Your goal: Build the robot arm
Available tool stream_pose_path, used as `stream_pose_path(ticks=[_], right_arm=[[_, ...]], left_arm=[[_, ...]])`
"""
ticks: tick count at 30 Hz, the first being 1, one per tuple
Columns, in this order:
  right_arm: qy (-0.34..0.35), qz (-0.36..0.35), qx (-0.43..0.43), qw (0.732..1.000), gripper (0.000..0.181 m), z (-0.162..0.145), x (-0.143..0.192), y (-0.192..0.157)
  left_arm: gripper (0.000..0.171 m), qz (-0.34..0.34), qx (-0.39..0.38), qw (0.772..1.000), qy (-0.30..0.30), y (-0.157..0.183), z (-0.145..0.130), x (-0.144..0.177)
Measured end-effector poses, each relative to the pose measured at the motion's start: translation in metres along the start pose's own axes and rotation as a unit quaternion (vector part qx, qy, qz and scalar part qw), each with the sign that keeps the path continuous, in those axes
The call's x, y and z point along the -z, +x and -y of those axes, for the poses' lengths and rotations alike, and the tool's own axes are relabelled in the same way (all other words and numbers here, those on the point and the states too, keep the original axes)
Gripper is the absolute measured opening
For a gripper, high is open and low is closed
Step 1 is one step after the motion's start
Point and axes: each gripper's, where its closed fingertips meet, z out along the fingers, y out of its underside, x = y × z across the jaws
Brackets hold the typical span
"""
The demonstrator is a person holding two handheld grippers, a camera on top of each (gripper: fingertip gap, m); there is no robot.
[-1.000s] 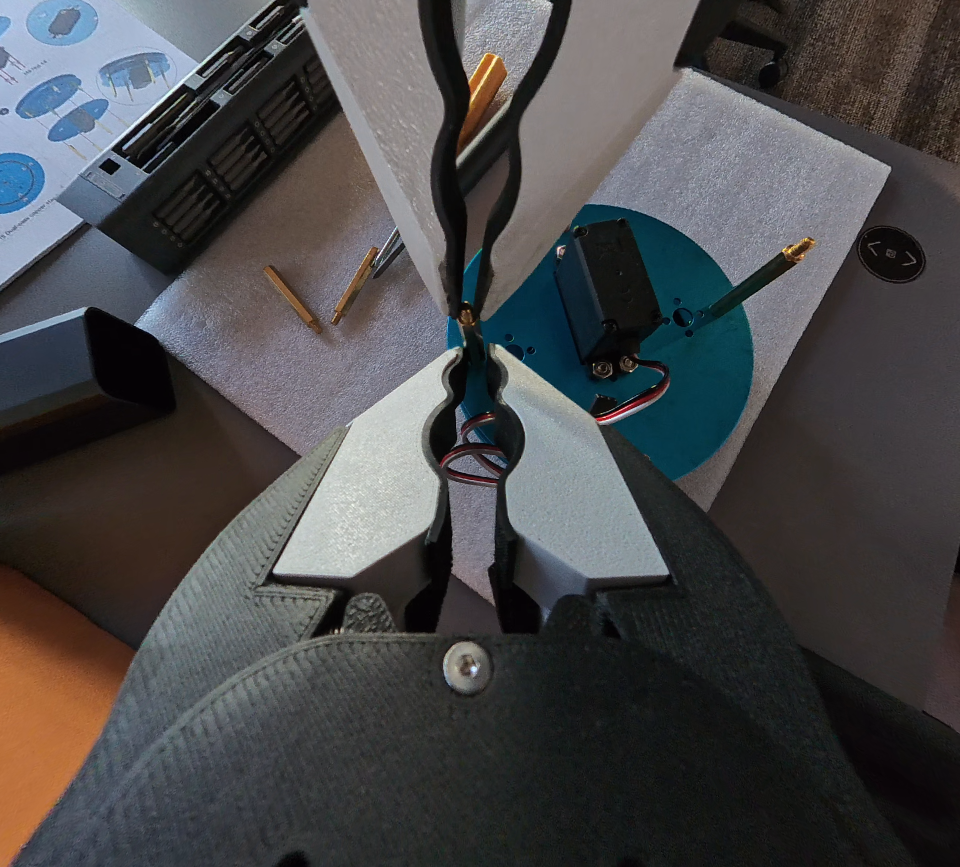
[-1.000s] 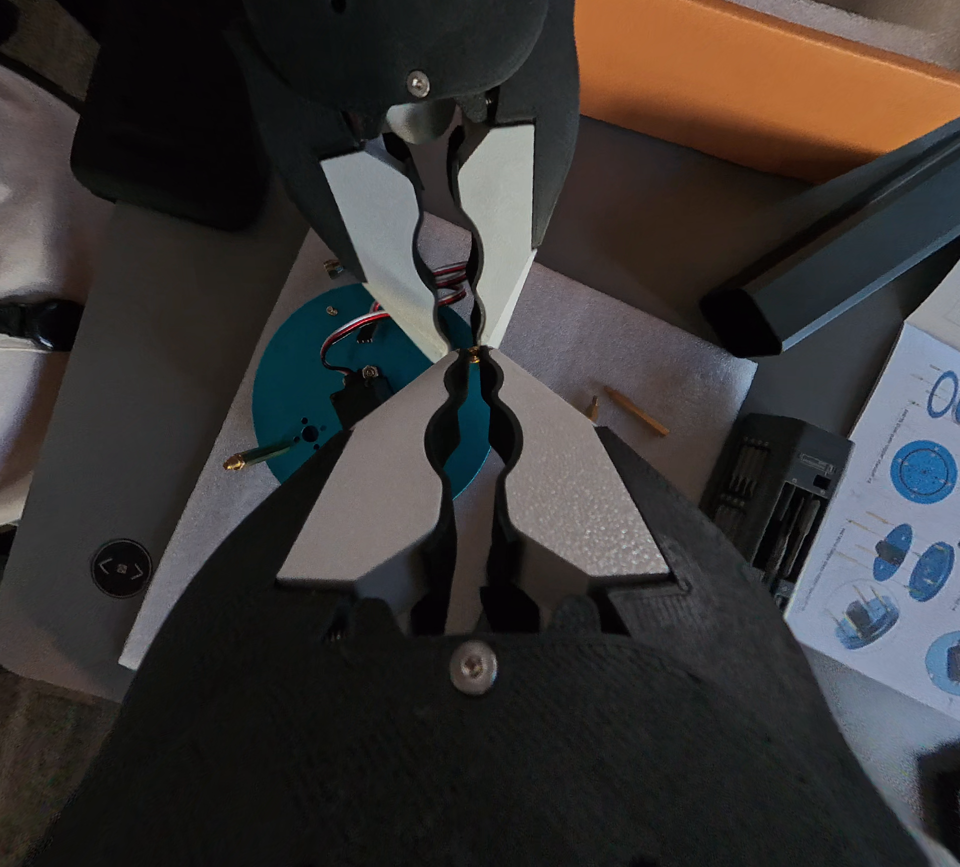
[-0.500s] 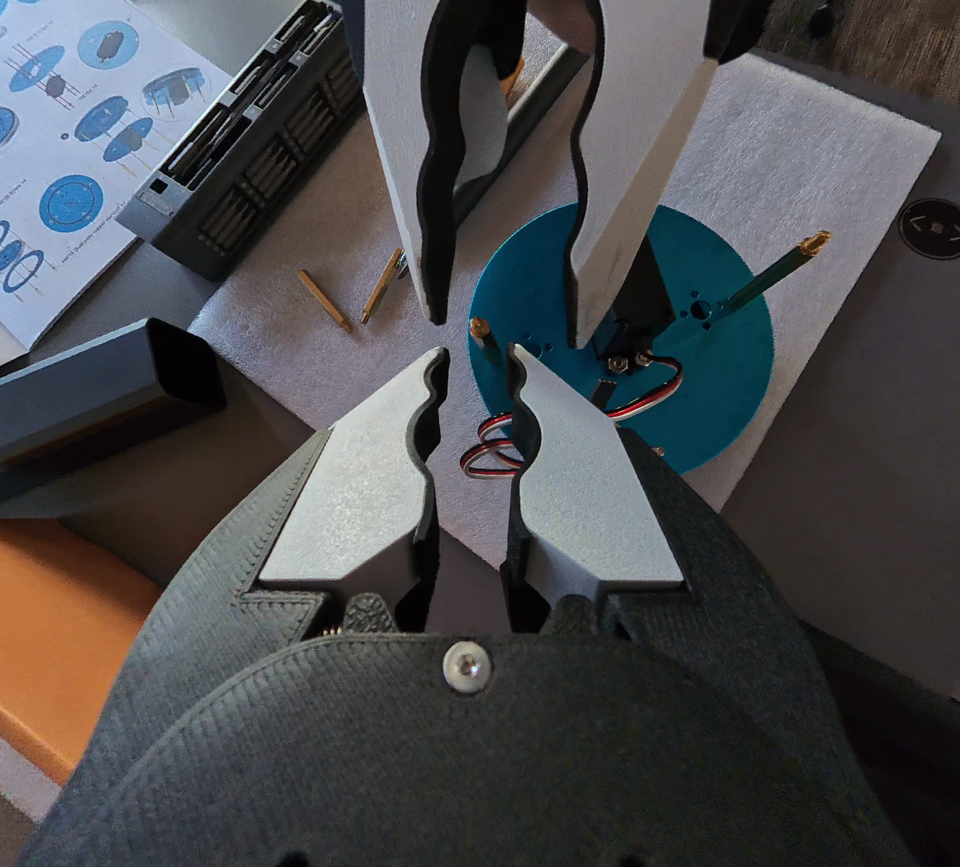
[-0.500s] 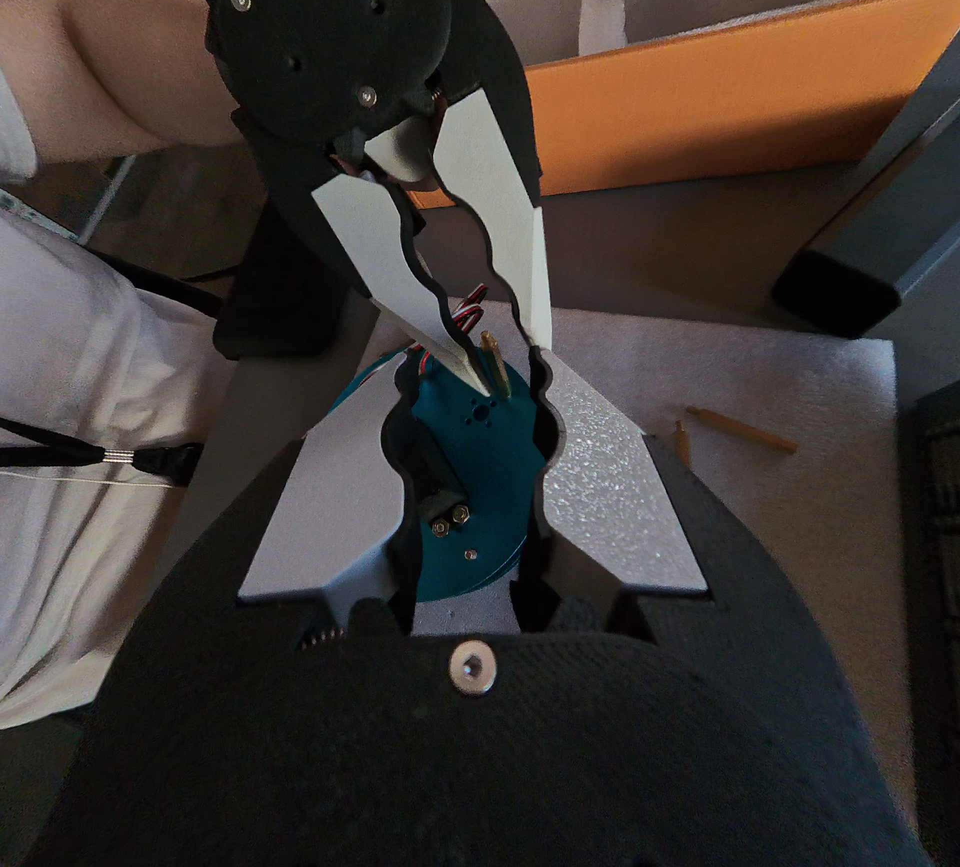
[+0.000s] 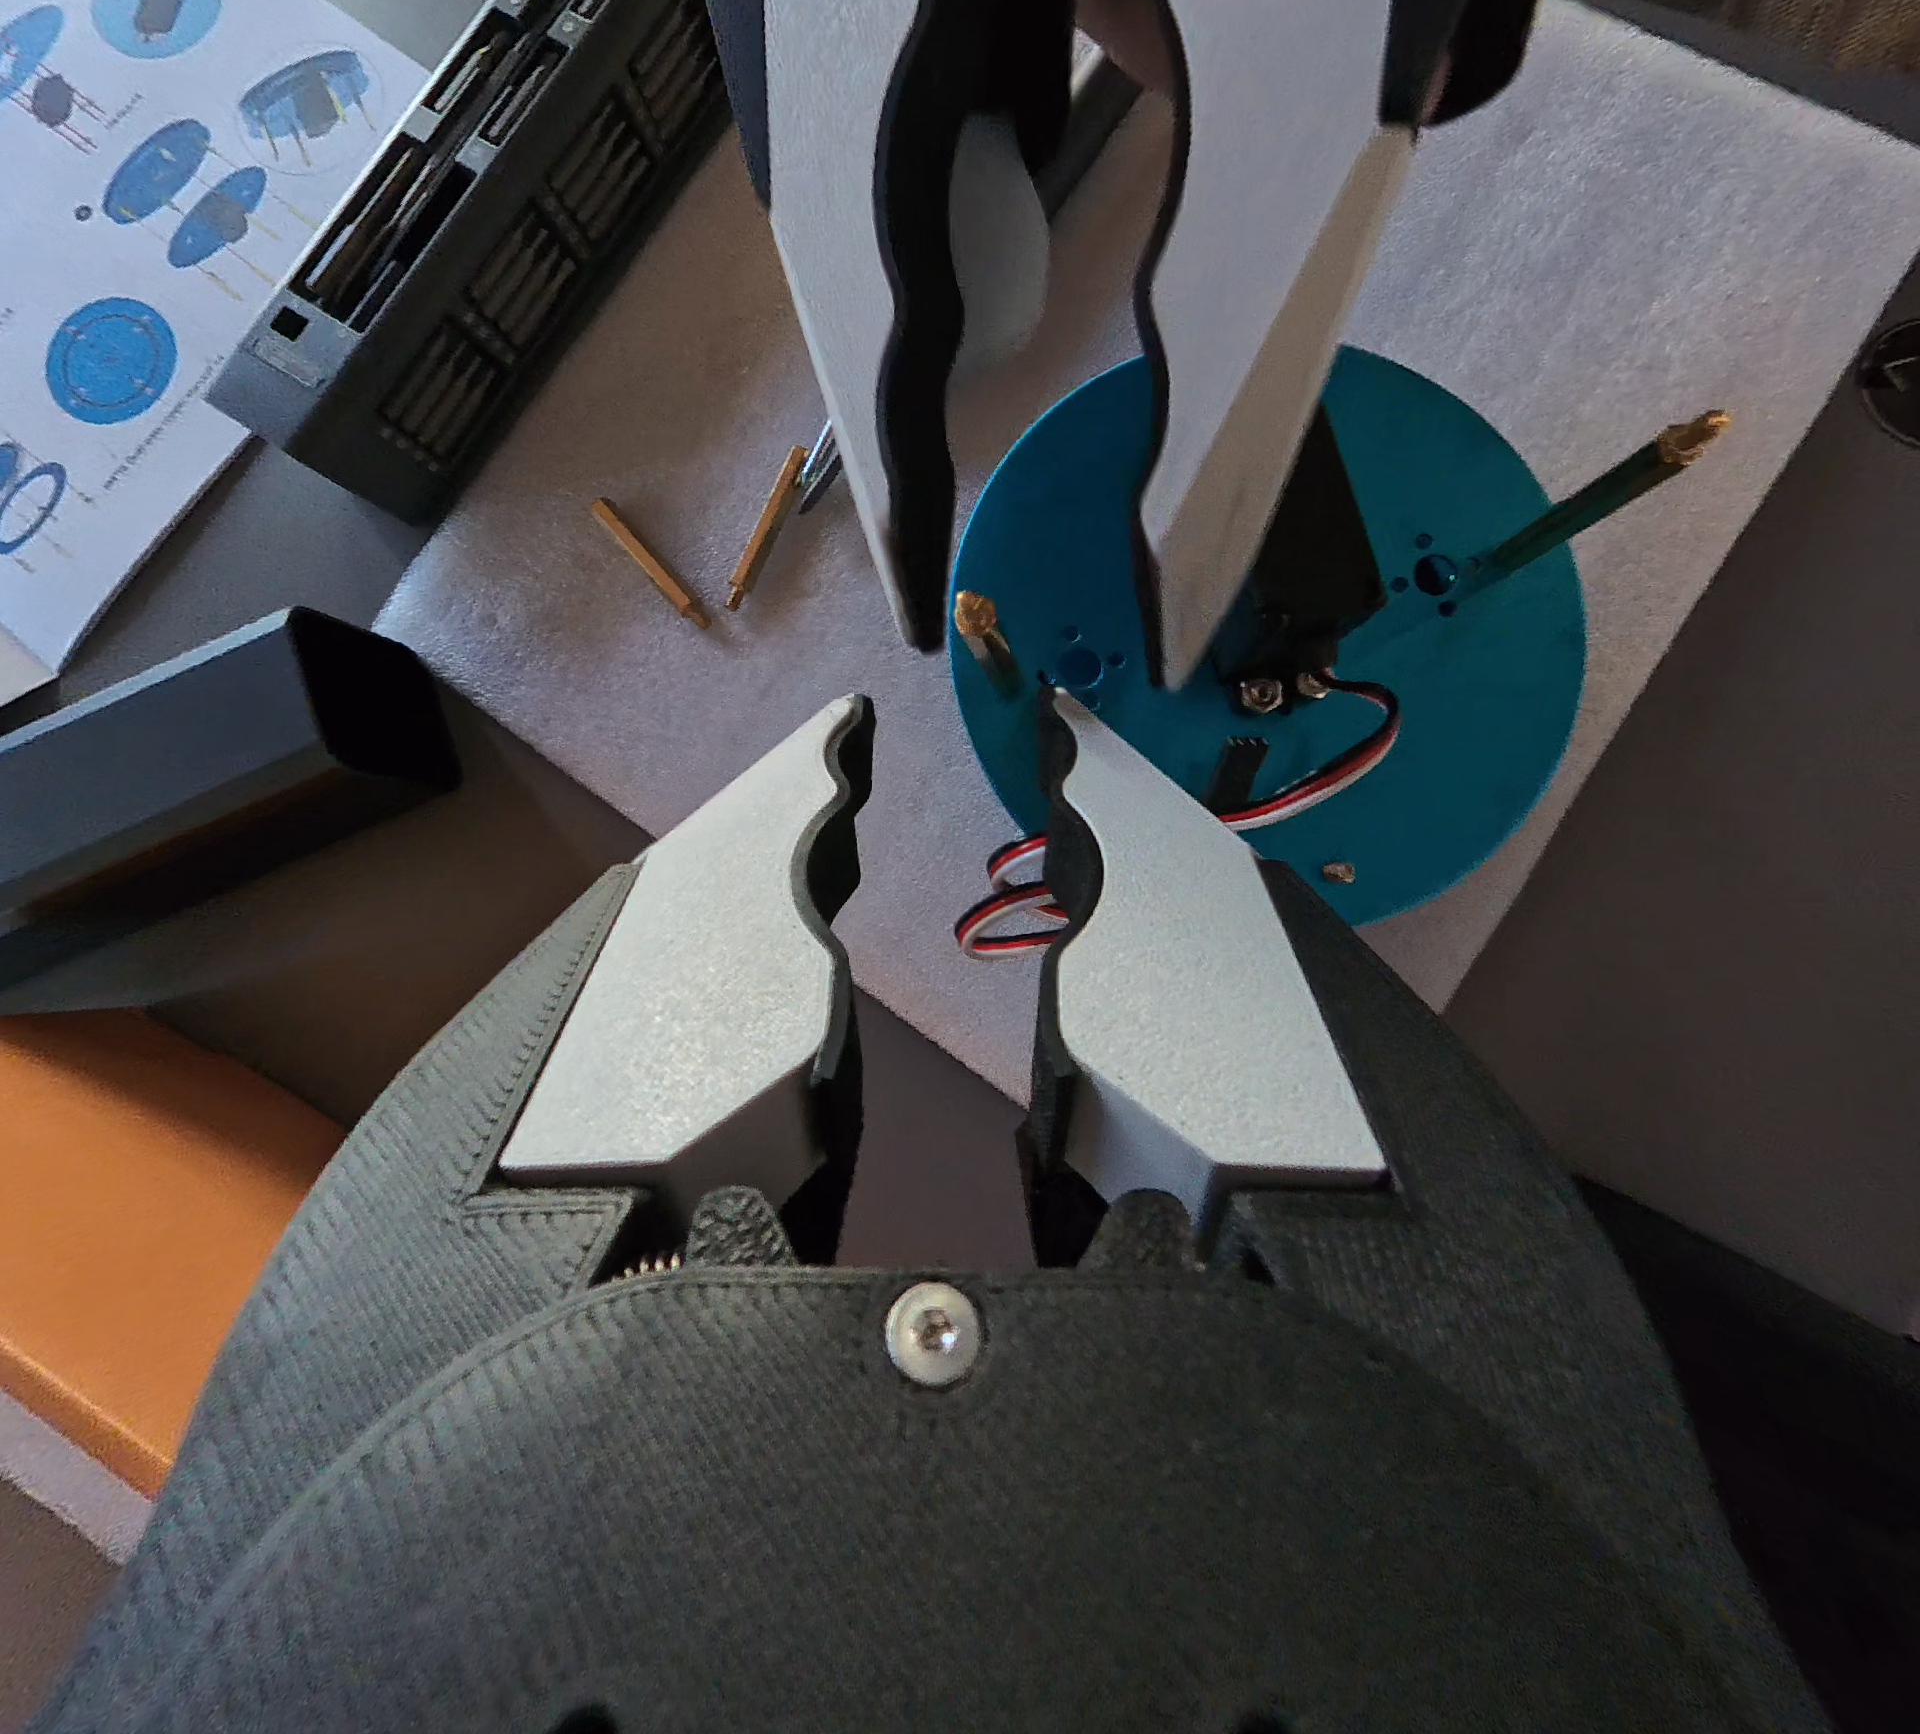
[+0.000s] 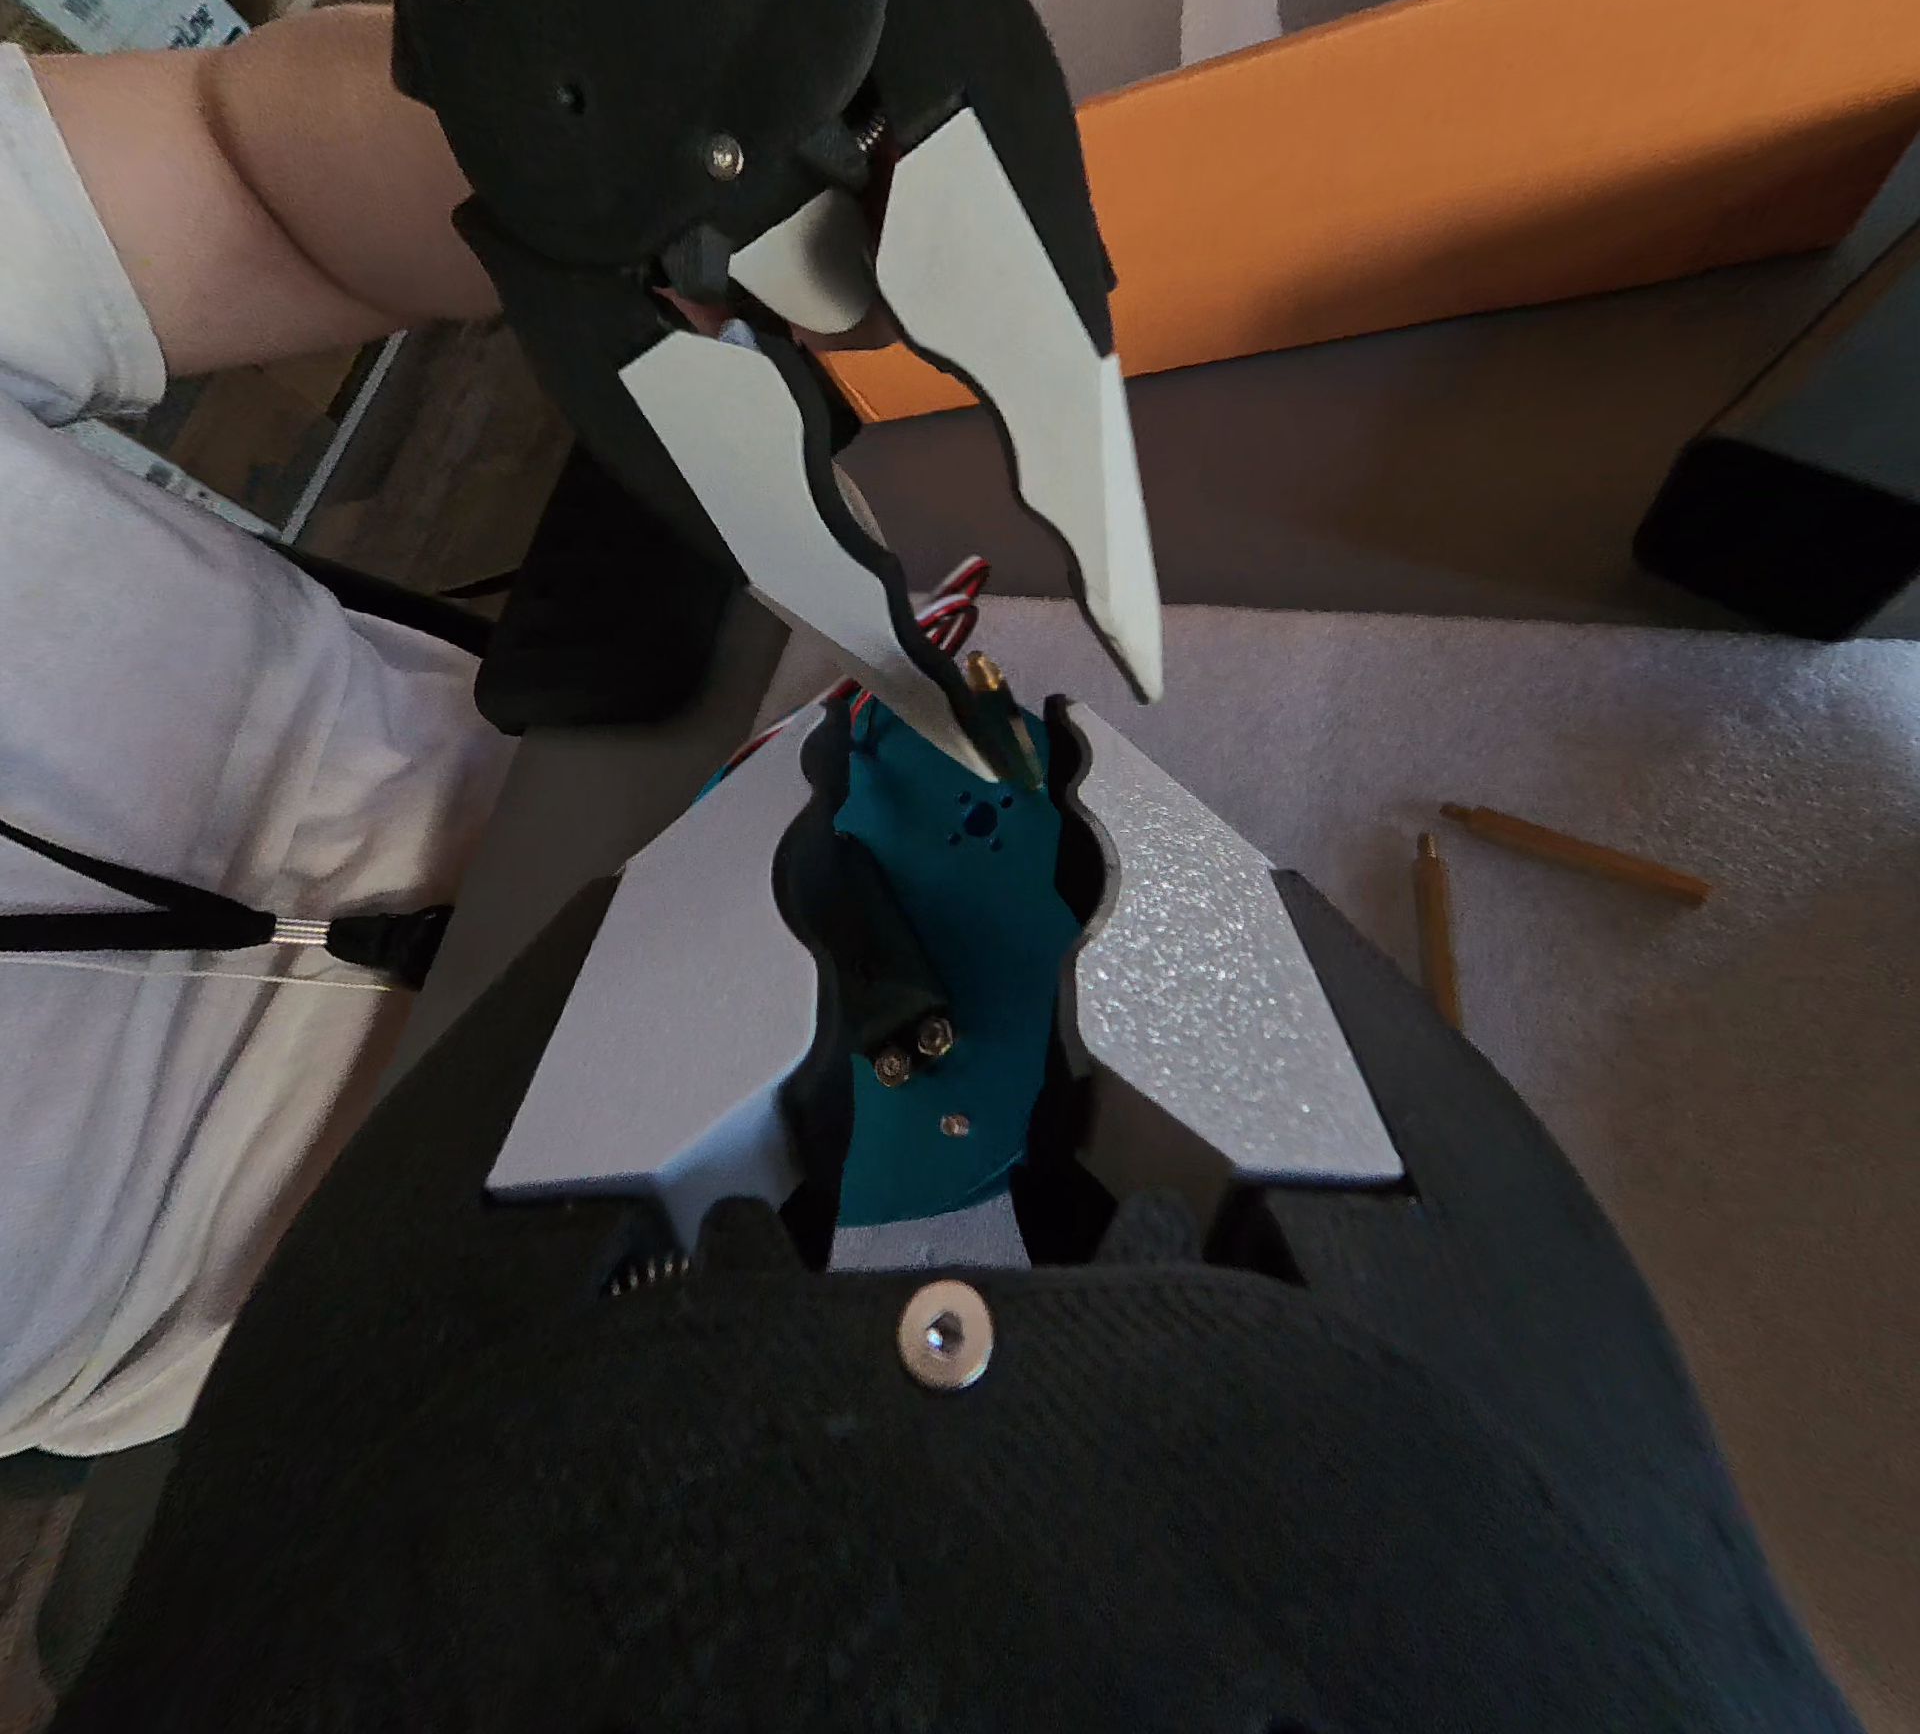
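We see left gripper and right gripper jaws wide, empty, flanking a brass standoff upright, possibly seated, on the blue disc; stiff, light, slippery: grip mid-shaft.

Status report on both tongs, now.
Left tongs open, empty. Right tongs open, empty, over blue disc. Brass standoff upright on disc between them. Two loose standoffs on foam.
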Motion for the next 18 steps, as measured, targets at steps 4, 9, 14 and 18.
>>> stream_pose_path(ticks=[4,9,14,18], right_arm=[[-0.031,-0.001,-0.001,1.000,0.036,-0.011,0.001,-0.004],[0.001,-0.017,-0.007,1.000,0.039,-0.004,0.007,0.003],[-0.011,0.012,-0.017,1.000,0.041,-0.006,-0.002,-0.005],[-0.016,0.010,-0.023,1.000,0.031,-0.011,0.009,-0.006]], left_arm=[[0.030,0.006,0.014,1.000,-0.005,-0.005,-0.005,0.001],[0.028,-0.009,0.028,0.999,0.017,-0.001,-0.001,0.008],[0.035,0.008,0.033,0.999,0.014,-0.006,0.005,0.004],[0.028,0.016,0.051,0.999,0.004,-0.012,-0.007,0.012]])
